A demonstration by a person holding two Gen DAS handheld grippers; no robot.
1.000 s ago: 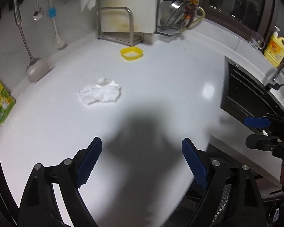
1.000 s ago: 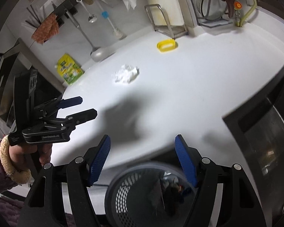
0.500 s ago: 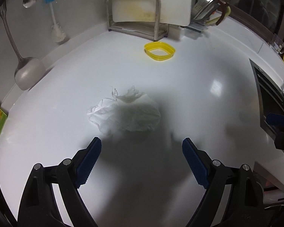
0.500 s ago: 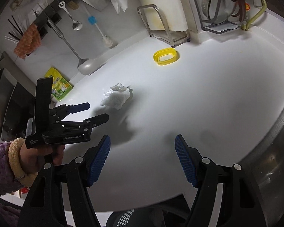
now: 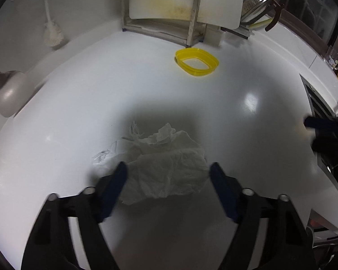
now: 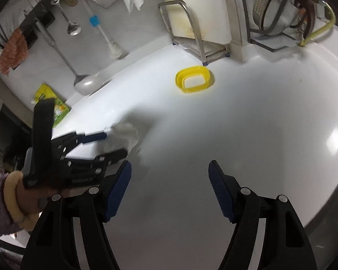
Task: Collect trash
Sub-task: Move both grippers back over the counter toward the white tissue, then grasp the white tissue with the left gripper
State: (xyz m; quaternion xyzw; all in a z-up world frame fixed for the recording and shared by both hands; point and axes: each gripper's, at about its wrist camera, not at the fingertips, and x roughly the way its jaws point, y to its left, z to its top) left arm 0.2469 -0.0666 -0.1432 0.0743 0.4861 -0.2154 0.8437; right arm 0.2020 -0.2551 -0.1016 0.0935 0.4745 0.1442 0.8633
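Note:
A crumpled white paper tissue (image 5: pixel 166 168) lies on the white counter (image 5: pixel 247 135). My left gripper (image 5: pixel 167 168) is open, its blue fingers on either side of the tissue's near part. In the right wrist view the left gripper (image 6: pixel 116 145) shows at the left with the tissue (image 6: pixel 124 135) between its fingers. A yellow plastic ring lid (image 5: pixel 197 64) lies further back, also in the right wrist view (image 6: pixel 195 79). My right gripper (image 6: pixel 169 171) is open and empty above the counter; it shows at the right edge of the left wrist view (image 5: pixel 322 135).
A metal rack with a white cutting board (image 5: pixel 182 4) stands at the back. A ladle (image 5: pixel 7 94) and a brush (image 5: pixel 53 36) lean on the wall at the left. A dish rack with a pot (image 6: pixel 281 13) is back right. A sink edge (image 5: pixel 315 103) lies right.
My left gripper has moved forward and down to the tissue, which now sits between its fingers. My right gripper has moved forward over the counter, away from the bin below.

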